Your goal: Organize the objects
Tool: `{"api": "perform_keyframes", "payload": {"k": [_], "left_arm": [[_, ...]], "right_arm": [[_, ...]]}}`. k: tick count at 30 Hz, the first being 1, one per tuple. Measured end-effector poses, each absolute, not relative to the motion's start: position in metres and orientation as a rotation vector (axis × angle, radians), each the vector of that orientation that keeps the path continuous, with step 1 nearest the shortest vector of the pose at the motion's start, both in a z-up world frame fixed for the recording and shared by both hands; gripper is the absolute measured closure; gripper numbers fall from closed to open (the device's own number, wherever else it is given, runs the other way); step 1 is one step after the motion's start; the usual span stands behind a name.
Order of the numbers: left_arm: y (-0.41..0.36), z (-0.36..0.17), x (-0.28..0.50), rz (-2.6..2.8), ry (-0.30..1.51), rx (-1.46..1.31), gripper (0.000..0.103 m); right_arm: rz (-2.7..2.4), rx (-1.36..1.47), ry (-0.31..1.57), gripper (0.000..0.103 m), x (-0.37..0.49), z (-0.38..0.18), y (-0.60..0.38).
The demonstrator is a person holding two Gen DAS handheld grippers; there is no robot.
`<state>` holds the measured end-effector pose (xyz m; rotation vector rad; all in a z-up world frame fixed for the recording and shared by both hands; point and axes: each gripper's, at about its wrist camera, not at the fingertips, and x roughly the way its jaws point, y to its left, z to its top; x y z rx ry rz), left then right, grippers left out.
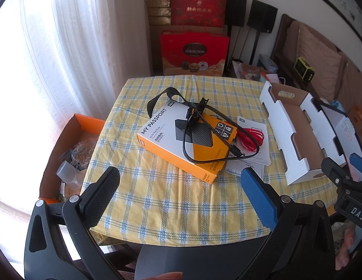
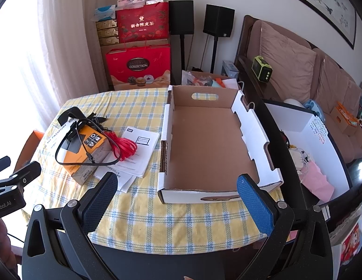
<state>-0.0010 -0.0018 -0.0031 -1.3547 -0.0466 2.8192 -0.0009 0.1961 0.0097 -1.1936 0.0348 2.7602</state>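
Lying ahead of the left gripper and slightly beyond its spread, empty fingers, the orange-and-white cardboard hard-drive box rests flat on the yellow-and-blue checked tablecloth. A black cable with a strap loop is draped over the top of that box, and a coiled red cable sits just beside its far-right edge on a stack of white printed leaflets. To the right of the left gripper stands the open white-and-brown corrugated cardboard tray, directly ahead of the right gripper, whose blue-padded fingers are likewise spread wide and hold nothing. Nothing lies inside the tray; its brown floor is bare and a handle slot pierces its far wall. Left of the left gripper, off the table edge, an orange open box holds small clutter that cannot be identified. Right of the right gripper, a white-walled bin contains pink and white items, indistinct.
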Motion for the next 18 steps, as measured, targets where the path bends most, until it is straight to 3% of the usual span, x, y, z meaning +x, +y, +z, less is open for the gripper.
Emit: {"api": "perform_keyframes", "payload": {"k": [18], "left_arm": [[-0.0028, -0.0043, -0.0017, 2.819, -0.045, -1.359, 0.0]], "right_arm": [[2.758, -1.191, 0.031, 0.0, -0.0008, 0.01, 0.1965]]}}
